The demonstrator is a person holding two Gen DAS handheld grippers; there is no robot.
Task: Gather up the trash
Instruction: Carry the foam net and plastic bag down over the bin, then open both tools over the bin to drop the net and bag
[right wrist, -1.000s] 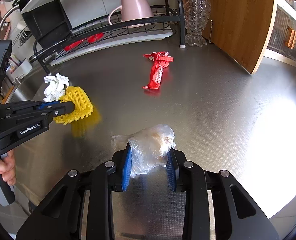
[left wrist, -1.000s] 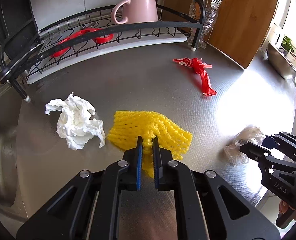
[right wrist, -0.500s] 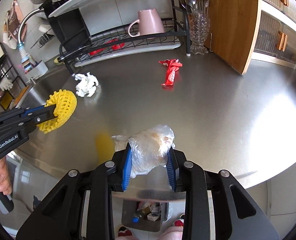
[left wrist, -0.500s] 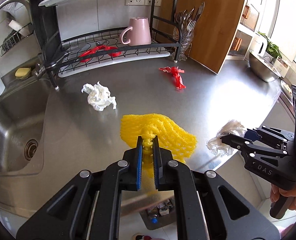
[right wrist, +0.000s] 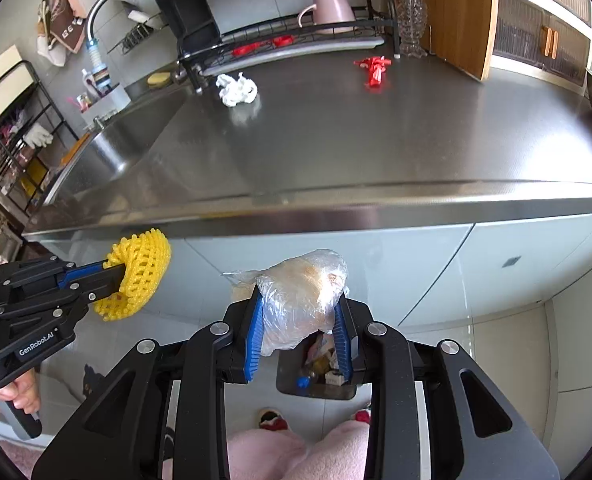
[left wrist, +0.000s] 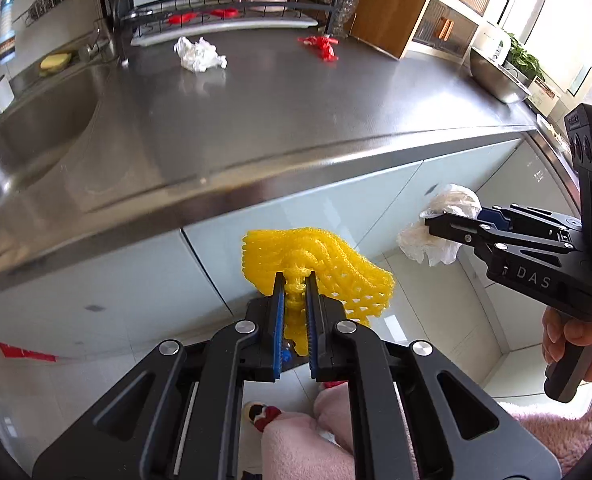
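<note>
My left gripper (left wrist: 295, 280) is shut on a yellow foam net (left wrist: 319, 264), held in the air in front of the cabinet, below the counter edge; it also shows in the right wrist view (right wrist: 138, 276). My right gripper (right wrist: 299, 304) is shut on a crumpled clear plastic bag (right wrist: 301, 294), held above a dark trash bin (right wrist: 315, 376) on the floor; the bag also shows in the left wrist view (left wrist: 439, 224). A white crumpled tissue (right wrist: 236, 89) and a red wrapper (right wrist: 373, 68) lie on the steel counter (right wrist: 375, 140).
A sink (right wrist: 112, 152) is at the counter's left. A dish rack (right wrist: 296, 44) with a pink mug (right wrist: 329, 6) stands at the back, with a wooden board (right wrist: 459, 12) to its right. Pale cabinet doors (right wrist: 515, 264) are below the counter. Pink-clad knees (right wrist: 296, 452) are beneath the grippers.
Both grippers have pulled back off the counter and dropped below its edge, still holding the yellow net and the plastic bag. The trash bin now shows under the right gripper.
</note>
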